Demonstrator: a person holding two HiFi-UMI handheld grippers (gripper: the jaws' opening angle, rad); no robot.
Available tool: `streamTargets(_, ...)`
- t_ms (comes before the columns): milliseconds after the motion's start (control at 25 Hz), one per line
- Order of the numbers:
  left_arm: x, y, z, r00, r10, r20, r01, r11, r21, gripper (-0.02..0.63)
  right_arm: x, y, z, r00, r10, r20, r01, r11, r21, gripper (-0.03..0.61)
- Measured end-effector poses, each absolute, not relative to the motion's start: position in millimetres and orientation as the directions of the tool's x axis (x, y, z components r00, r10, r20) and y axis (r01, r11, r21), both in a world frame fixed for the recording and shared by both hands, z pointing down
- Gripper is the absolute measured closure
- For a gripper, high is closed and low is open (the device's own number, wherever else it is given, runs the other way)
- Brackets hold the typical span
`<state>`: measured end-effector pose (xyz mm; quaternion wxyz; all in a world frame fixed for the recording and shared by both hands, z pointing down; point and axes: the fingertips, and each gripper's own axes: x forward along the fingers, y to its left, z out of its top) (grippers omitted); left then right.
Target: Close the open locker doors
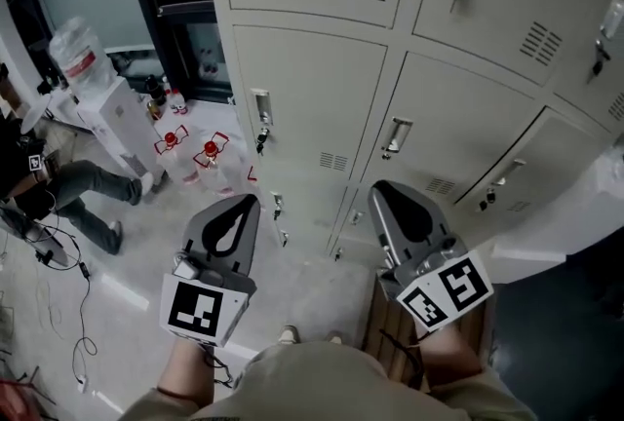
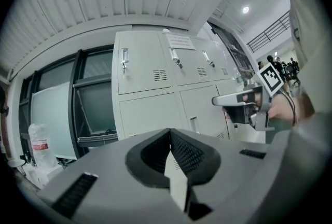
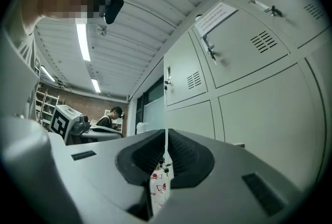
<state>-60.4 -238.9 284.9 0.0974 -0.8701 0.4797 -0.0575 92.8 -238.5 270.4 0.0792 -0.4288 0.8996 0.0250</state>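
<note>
Head view: lockers (image 1: pixel 322 107) fill the upper centre and right, fronts facing both grippers. The row runs left to right, with the handles (image 1: pixel 395 136) upright. Only this view shows bottles (image 1: pixel 208 156) on the floor (image 1: pixel 136 253), left of centre. A pale panel (image 1: pixel 556 234) juts out at lower right; whether it is an open door cannot be told.

Left gripper (image 1: pixel 250 201) and right gripper (image 1: pixel 378 187) hang clear of the lockers. Each gripper view shows its jaws together, nothing between. The right gripper view alone shows a seated person (image 3: pixel 111 115), lower left.
</note>
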Motion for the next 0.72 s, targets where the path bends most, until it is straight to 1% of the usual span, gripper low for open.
streamTargets(320, -31, -209, 297, 0.578, -0.816, 0.024, -0.794, -0.568, -0.218, 0.606, 105, -199, 286, -0.648, -0.755, -0.097, -0.76, 0.65, 0.018, 0.572)
streamTargets(720, -18, -200, 312, 0.582, -0.811, 0.058, -0.788, -0.581, -0.207, 0.606, 117, -182, 306, -0.648, -0.759, -0.06, -0.76, 0.65, -0.015, 0.572)
